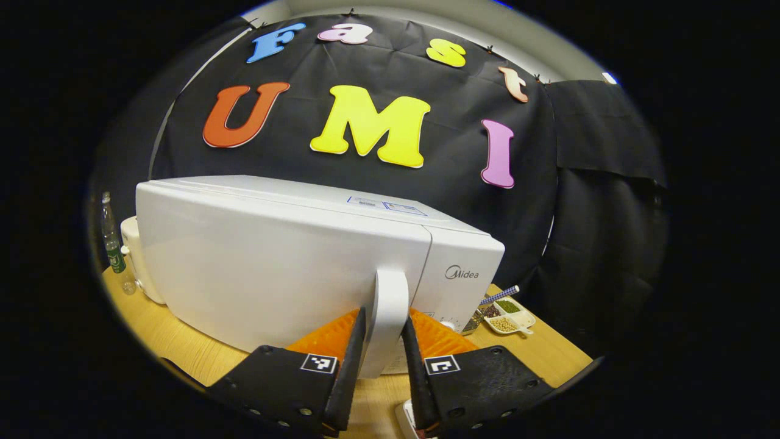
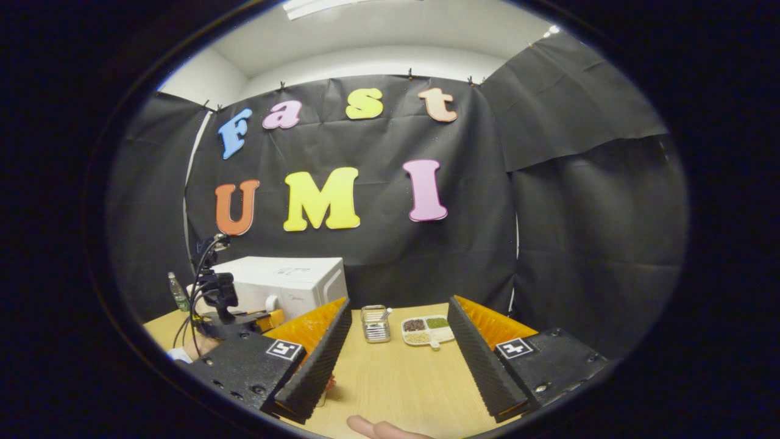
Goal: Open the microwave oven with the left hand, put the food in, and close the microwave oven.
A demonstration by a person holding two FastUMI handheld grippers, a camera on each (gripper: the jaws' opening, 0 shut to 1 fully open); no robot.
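Microwave handle [image 1: 390,317] between left gripper [image 1: 382,341] fingers (closed on it).

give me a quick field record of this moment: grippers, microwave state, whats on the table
left gripper: fingers on either side of the door handle, close to it
right gripper: open, holds nothing, above the table
microwave: white, door shut
divided dish: three kinds of grains, right of the microwave
metal rack: beside the dish
bottle: left of the microwave
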